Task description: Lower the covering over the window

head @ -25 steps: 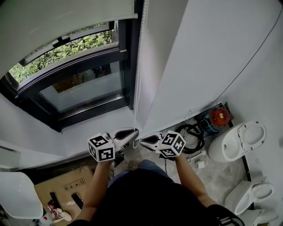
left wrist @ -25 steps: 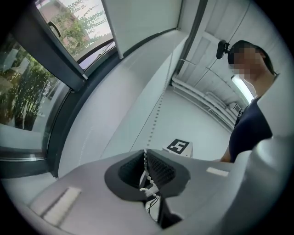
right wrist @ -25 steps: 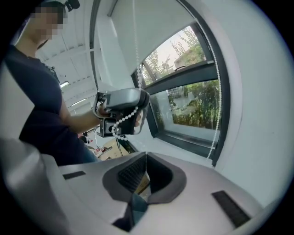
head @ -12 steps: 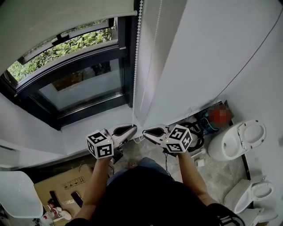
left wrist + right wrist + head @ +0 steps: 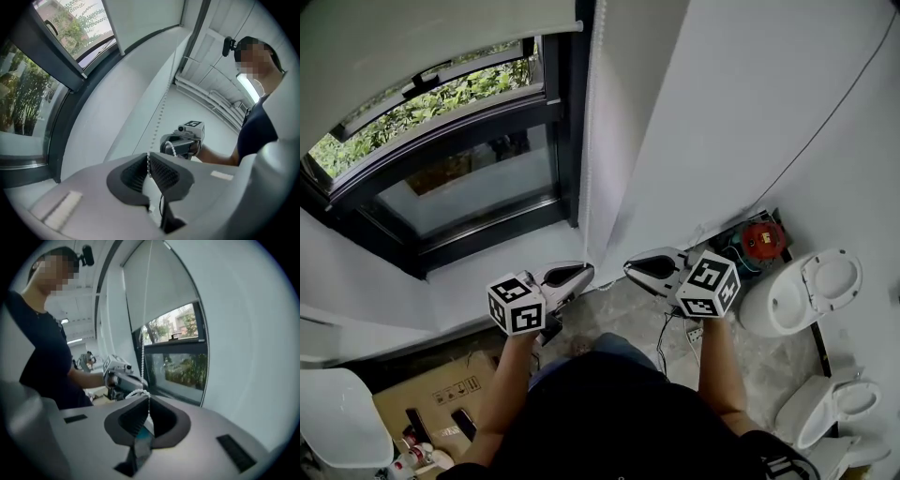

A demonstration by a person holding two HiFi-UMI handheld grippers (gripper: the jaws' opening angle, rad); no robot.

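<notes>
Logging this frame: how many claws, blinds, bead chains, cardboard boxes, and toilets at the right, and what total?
Claws: 2 (left claw, right claw)
Blind: 1
Bead chain: 1
Cardboard box: 1
Toilets at the right: 2
Total: 7

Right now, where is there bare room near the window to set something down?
The white sill under the dark window frame looks bare along its length. The floor is crowded: cardboard box lower left, red-topped device by the wall, toilets at right. The left tongs and right tongs pinch the bead chain.
</notes>
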